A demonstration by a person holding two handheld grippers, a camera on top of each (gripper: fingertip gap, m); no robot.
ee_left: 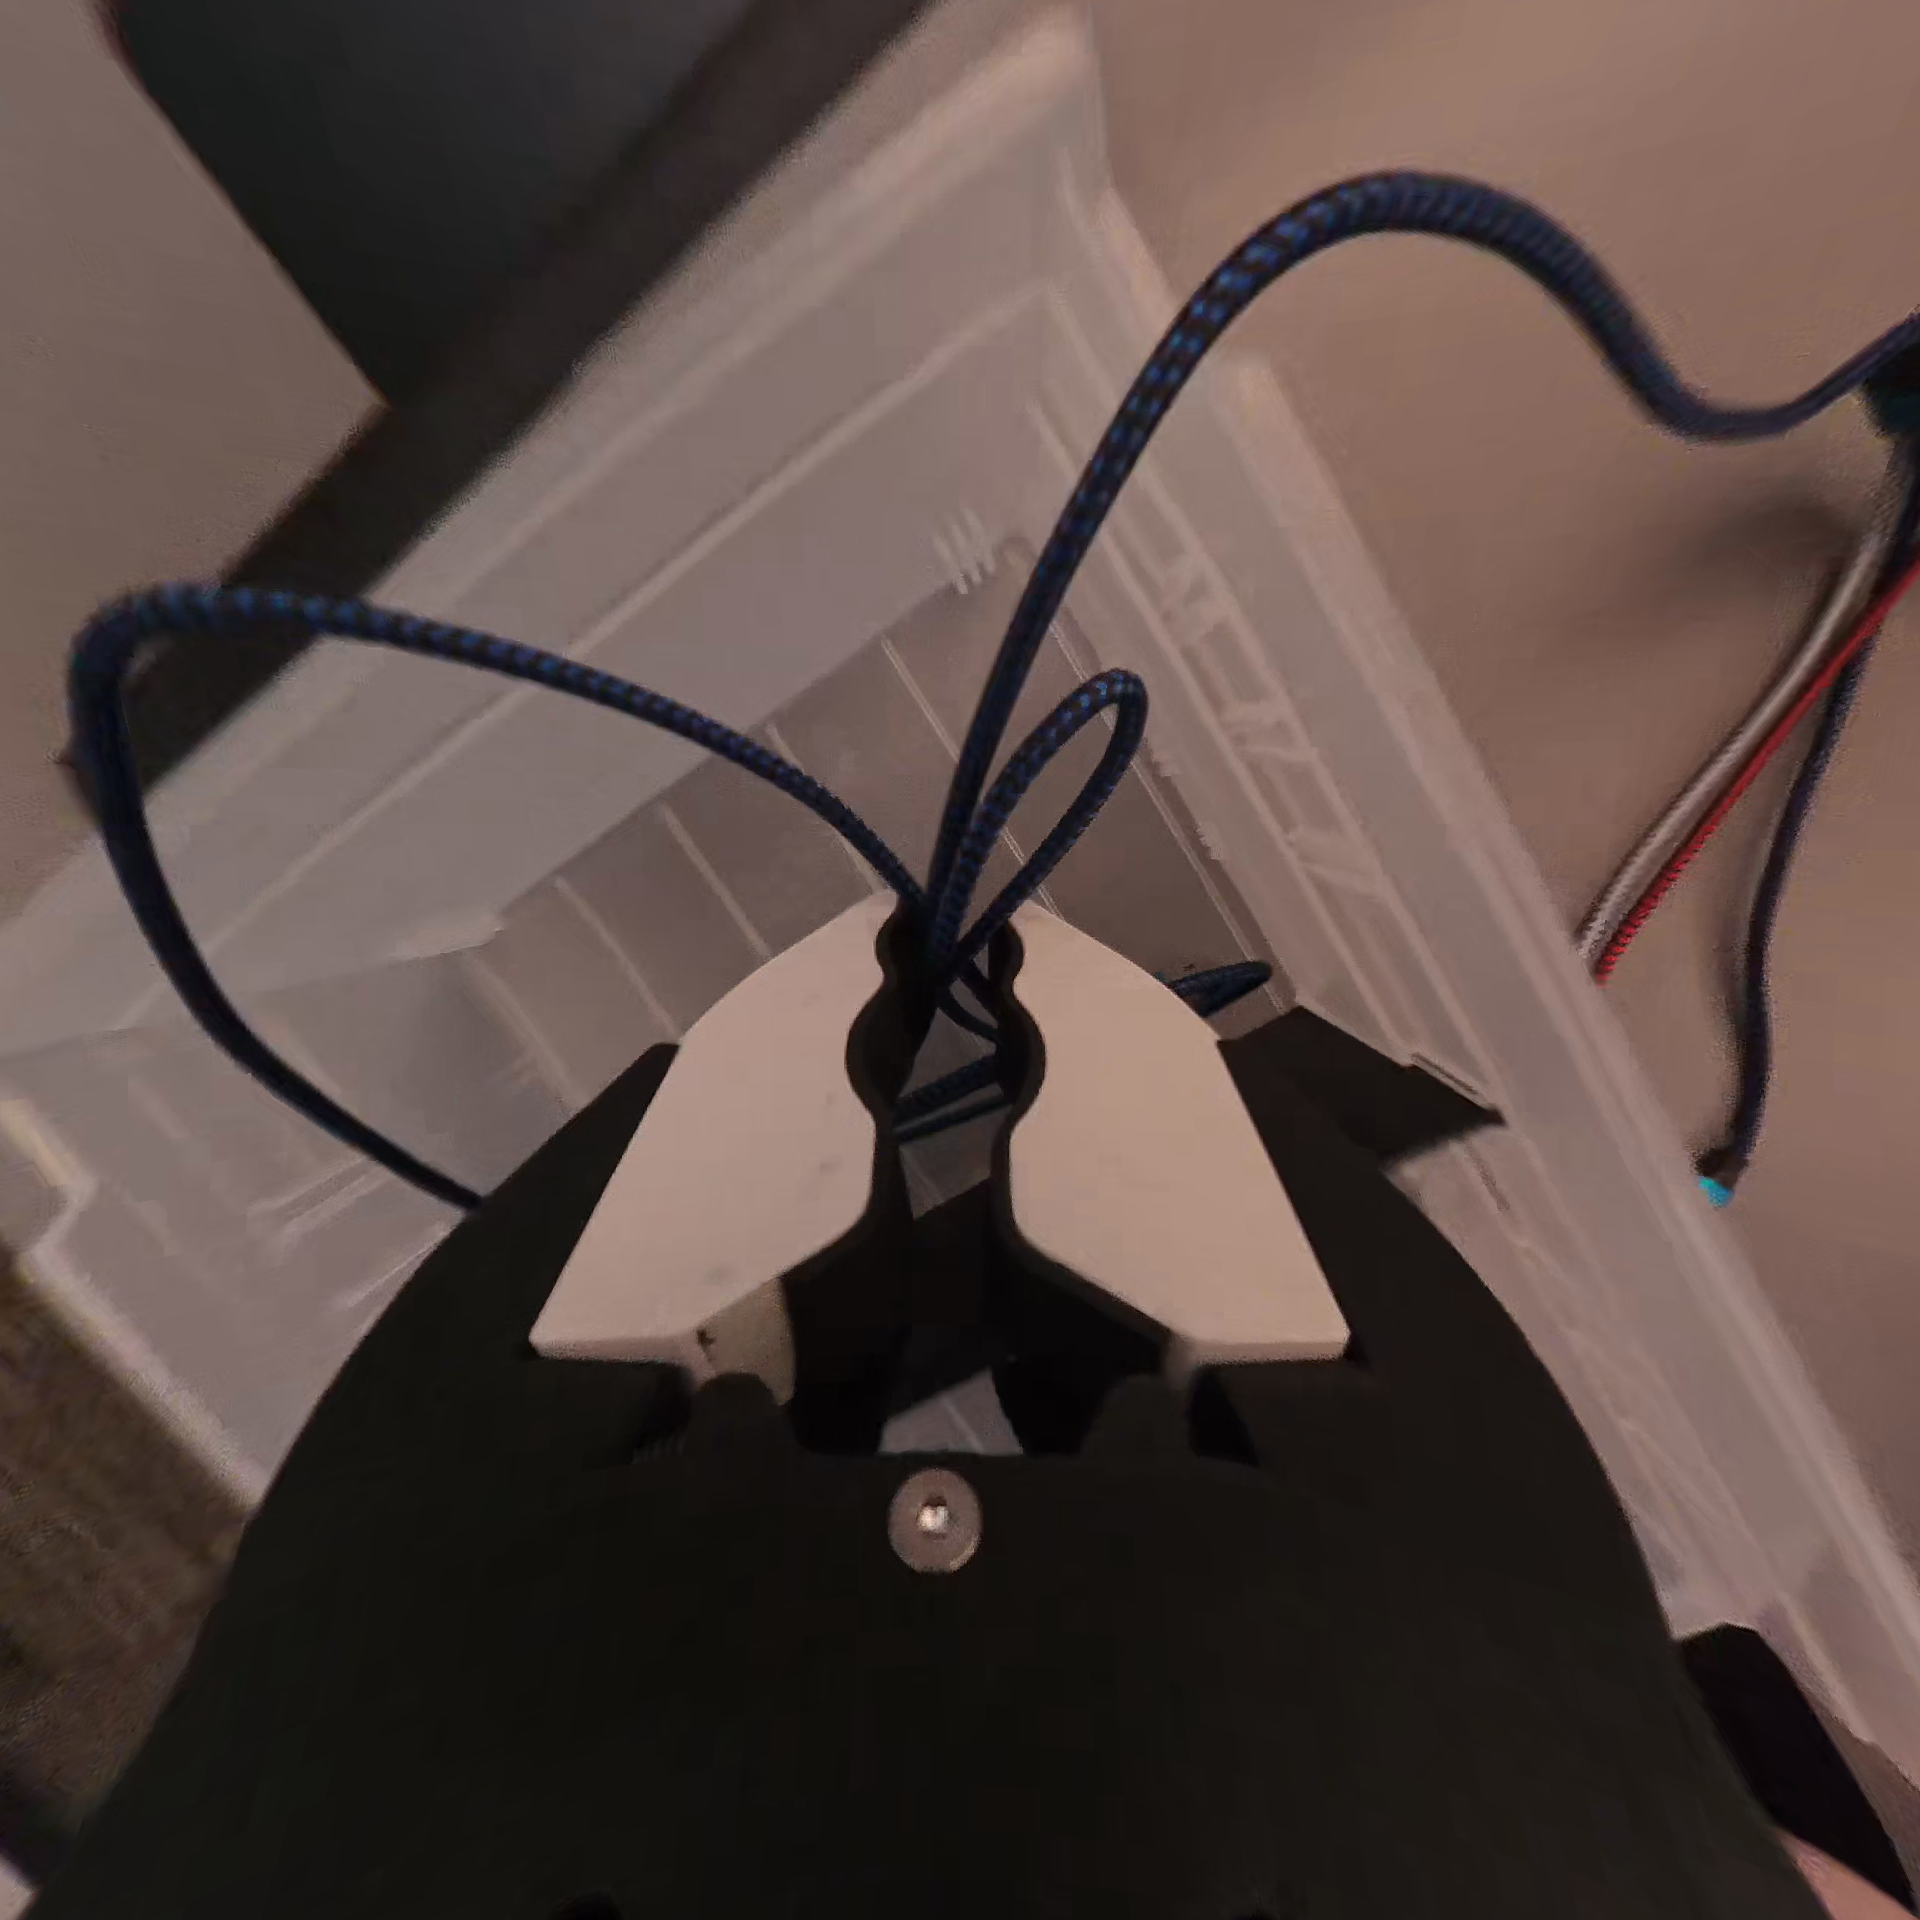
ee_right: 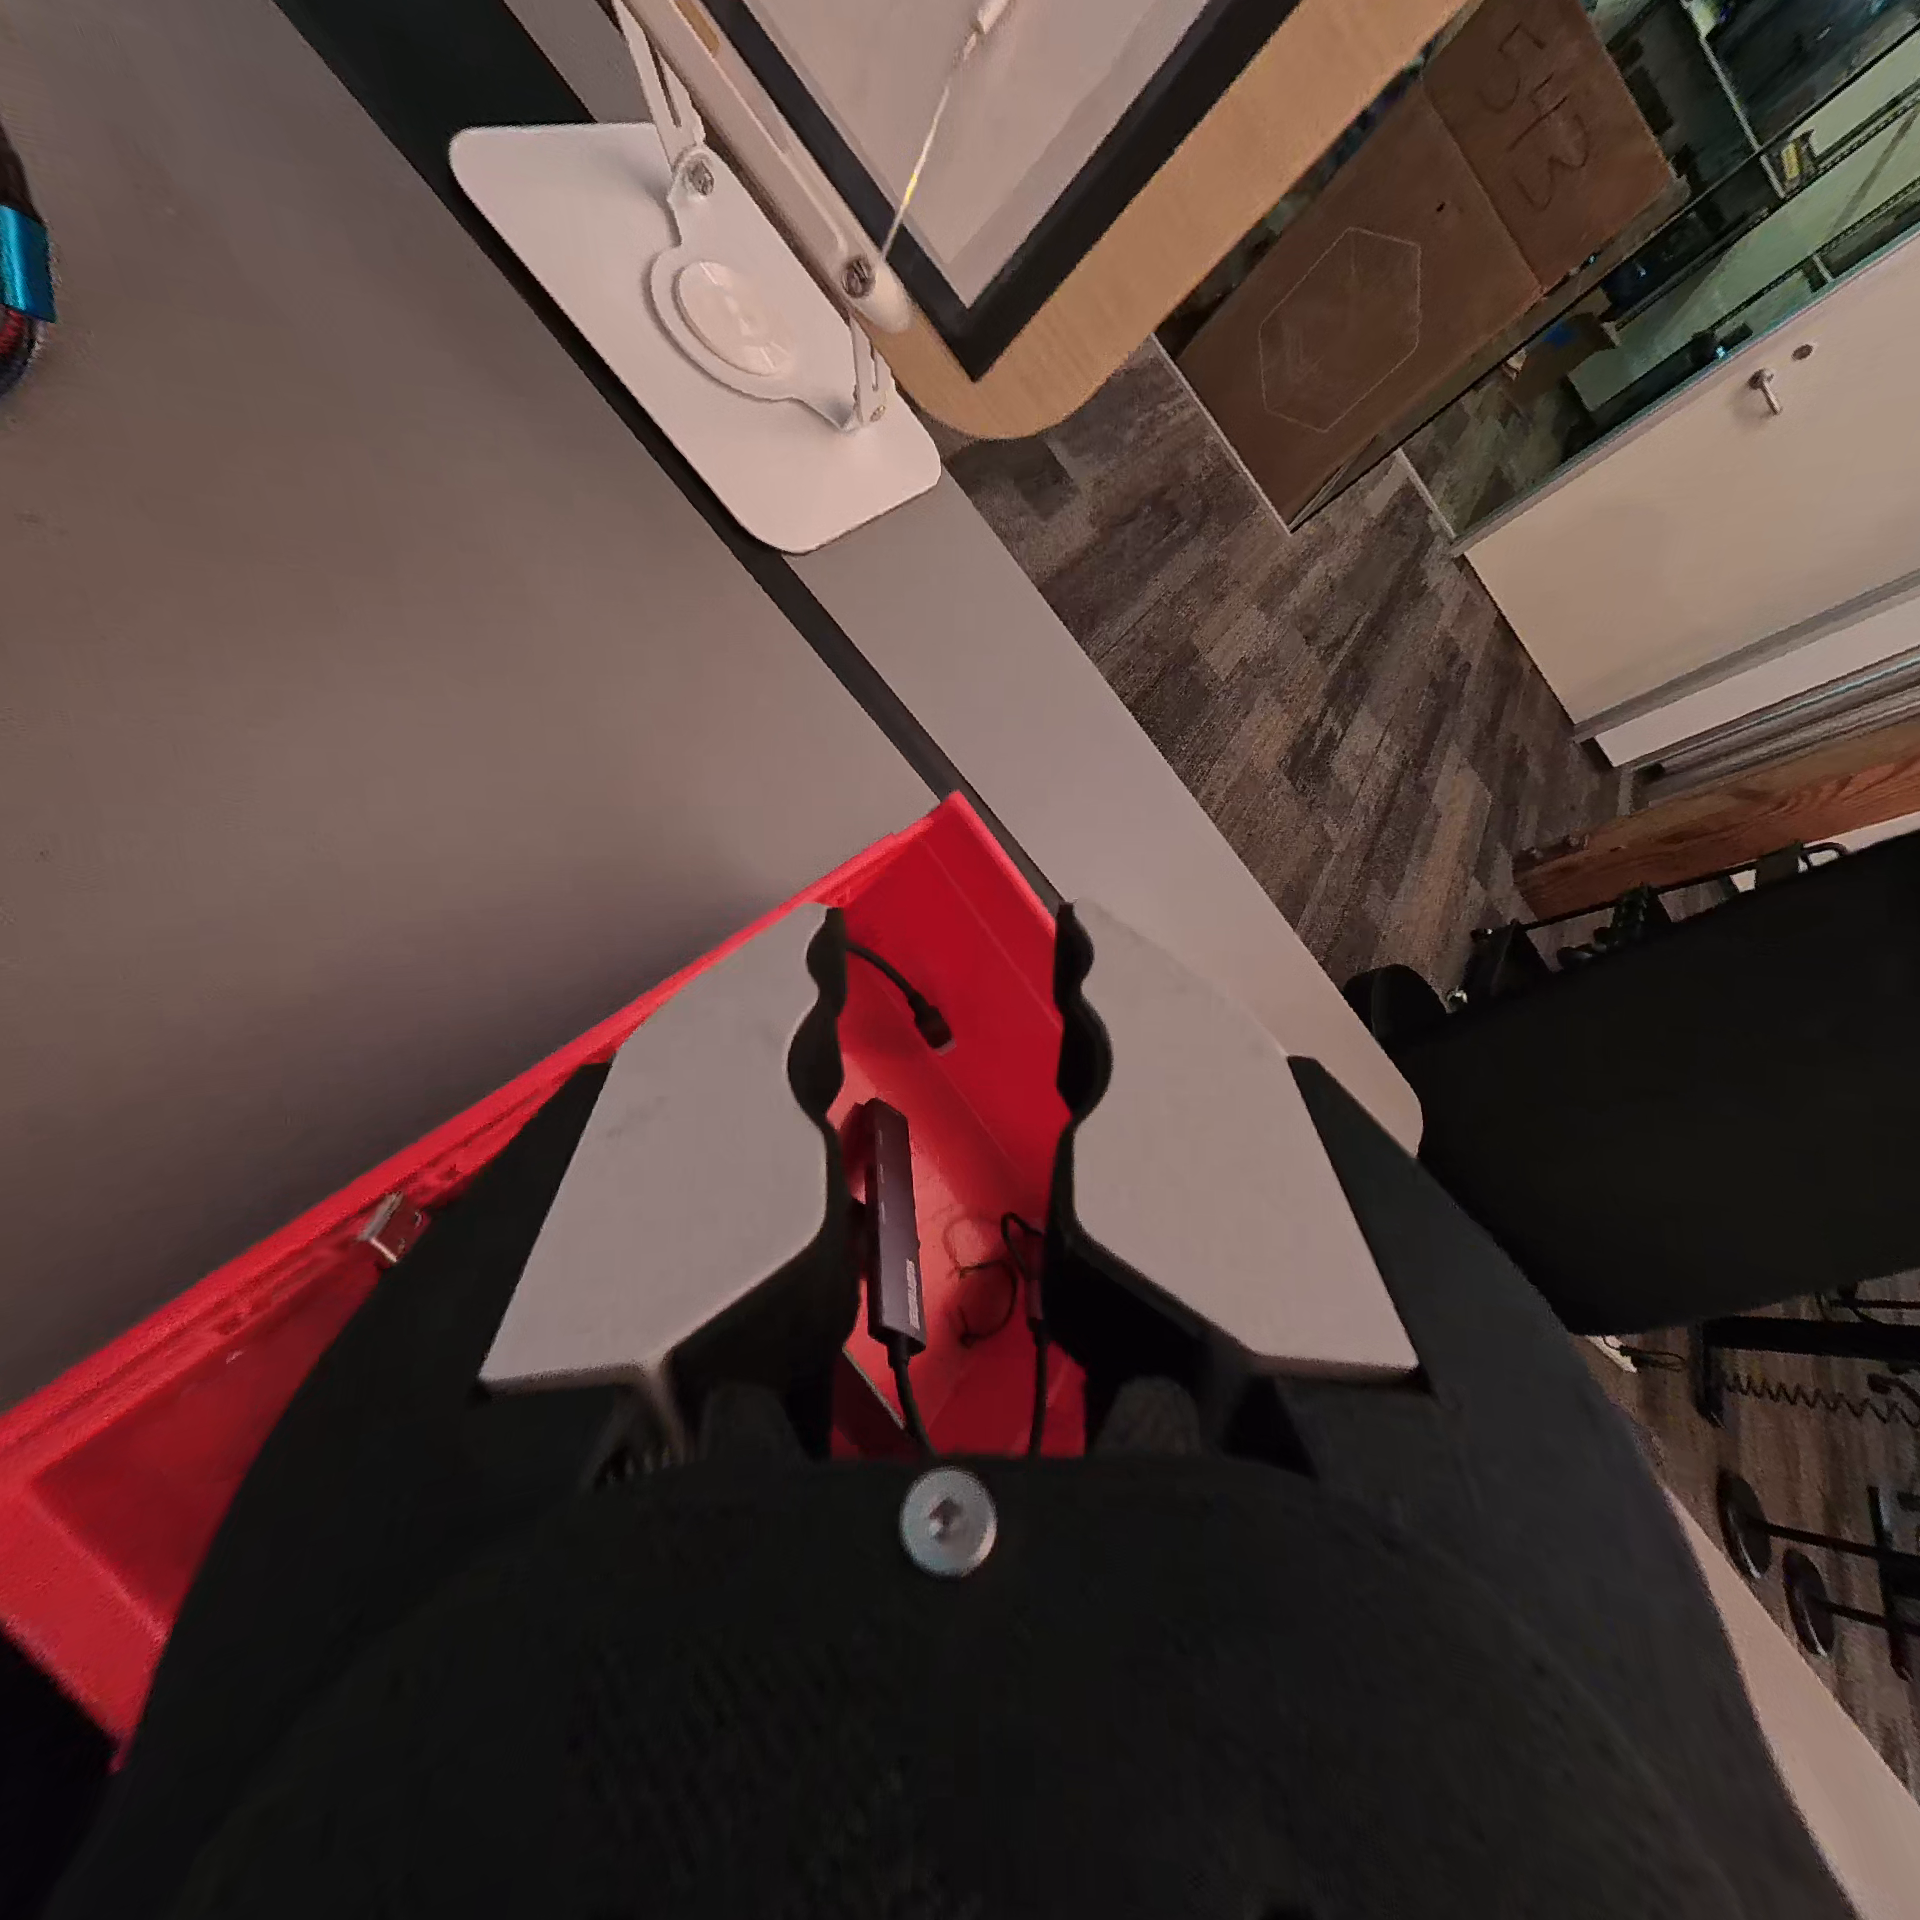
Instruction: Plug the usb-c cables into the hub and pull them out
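In the left wrist view my left gripper [ee_left: 945, 940] is shut on a bundle of blue braided usb-c cable [ee_left: 1049, 582], held above a clear plastic bin [ee_left: 727, 540]. Loops of the cable arc out left and right. More cables, red, grey and dark [ee_left: 1756, 748], lie on the table at the right. In the right wrist view my right gripper [ee_right: 945, 940] is open and empty above a red bin [ee_right: 935, 883]. A dark grey hub [ee_right: 894, 1216] lies in that bin with its black lead and plug [ee_right: 930, 1023].
A white stand base [ee_right: 665, 312] sits on the grey table [ee_right: 364, 623] by its far edge. Beyond the edge are carpet [ee_right: 1299, 665], a cardboard box [ee_right: 1455, 239] and a black chair [ee_right: 1662, 1091]. A blue-tipped cable end [ee_right: 21, 260] shows at the left. The tips of one gripper are about 50 centimetres away from the tips of the other.
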